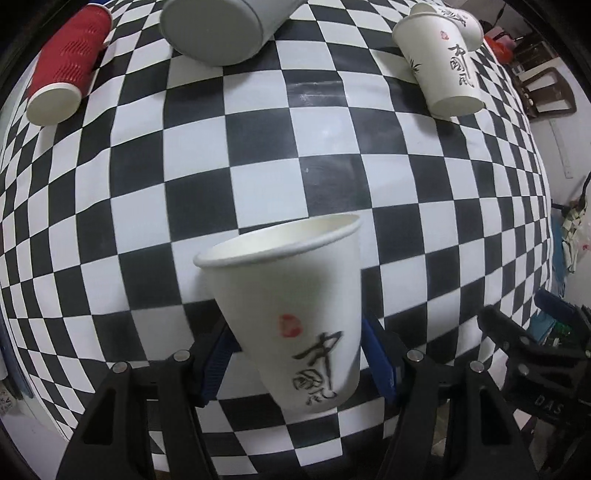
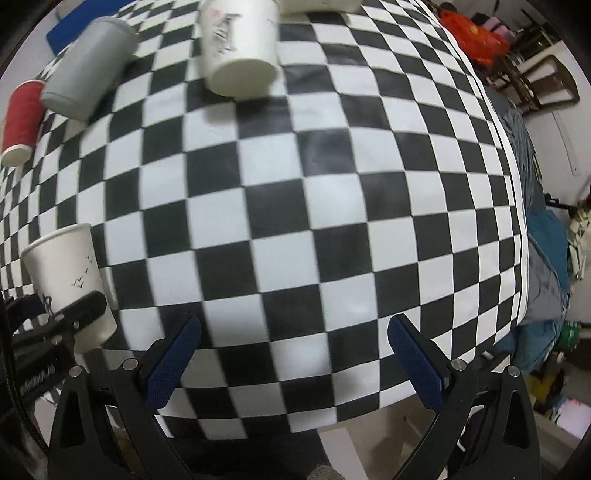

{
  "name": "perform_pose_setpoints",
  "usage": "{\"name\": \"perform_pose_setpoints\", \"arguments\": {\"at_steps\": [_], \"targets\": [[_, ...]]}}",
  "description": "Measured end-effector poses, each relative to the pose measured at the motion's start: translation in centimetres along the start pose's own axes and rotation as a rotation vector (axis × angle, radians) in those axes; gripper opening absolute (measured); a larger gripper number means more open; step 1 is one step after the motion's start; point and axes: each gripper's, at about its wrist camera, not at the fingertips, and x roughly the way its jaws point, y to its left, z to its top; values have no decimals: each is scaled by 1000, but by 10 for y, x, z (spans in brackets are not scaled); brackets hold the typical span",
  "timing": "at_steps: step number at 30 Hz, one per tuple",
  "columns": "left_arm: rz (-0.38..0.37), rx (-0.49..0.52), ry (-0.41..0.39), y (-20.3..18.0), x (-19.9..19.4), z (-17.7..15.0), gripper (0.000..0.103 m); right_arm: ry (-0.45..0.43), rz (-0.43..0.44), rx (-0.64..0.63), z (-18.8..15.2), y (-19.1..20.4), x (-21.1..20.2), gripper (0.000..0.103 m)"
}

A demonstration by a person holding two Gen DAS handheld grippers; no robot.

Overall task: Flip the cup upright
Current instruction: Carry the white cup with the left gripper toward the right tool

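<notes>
While the left gripper clamps a white paper cup between its blue pads, the cup stands mouth-up, leaning a little, over the near part of the checkered table. Black brush lettering and a red seal mark show on the cup's side, and its rim is open toward the camera. From the right wrist view this same cup appears at the lower left with small bird marks on it, a black finger of the left gripper pressed across its wall. Whether its base touches the cloth cannot be told. The right gripper hangs over the near table edge with its jaws spread wide and nothing between them.

Farther back on the checkered cloth, three more cups sit upside down, bases toward the camera: a red ribbed cup at far left, a grey cup near the middle, and a white printed cup at far right. Beyond the table's right edge are a wooden chair and a red bag.
</notes>
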Motion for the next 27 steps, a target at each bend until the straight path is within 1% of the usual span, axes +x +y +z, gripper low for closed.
{"name": "perform_pose_setpoints", "arguments": {"at_steps": [2, 5, 6, 7, 8, 9, 14, 16, 19, 21, 22, 24, 25, 27], "targets": [[13, -1, 7, 1, 2, 3, 63, -4, 4, -5, 0, -5, 2, 102], [8, -25, 17, 2, 3, 5, 63, -4, 13, -21, 4, -6, 6, 102], [13, -25, 22, 2, 3, 6, 69, 0, 23, -20, 3, -8, 8, 102], [19, -23, 21, -4, 3, 1, 83, 0, 31, -17, 2, -10, 9, 102], [18, -24, 11, -7, 2, -2, 88, -7, 34, -14, 3, -11, 9, 102], [16, -28, -1, -8, -1, -3, 91, -17, 34, -15, 3, -12, 7, 102], [-1, -76, -51, -5, -16, -6, 91, -40, 92, -7, 6, -23, 1, 102], [-7, -97, -85, -1, -32, -7, 92, -48, 117, -5, 5, -27, -2, 102], [1, -125, -160, 11, -59, -20, 92, -64, 184, -7, 4, -30, -15, 102], [38, -144, -218, 21, -79, -33, 92, -82, 210, -13, 3, -28, -26, 102], [52, -149, -242, 27, -82, -38, 92, -87, 226, -17, 1, -31, -29, 102], [120, -171, -302, 41, -95, -55, 92, -86, 267, -31, 0, -22, -41, 102], [147, -181, -314, 43, -96, -59, 92, -83, 286, -44, -1, -16, -46, 102], [197, -208, -333, 57, -98, -68, 92, -84, 293, -73, -6, 7, -57, 102]]}}
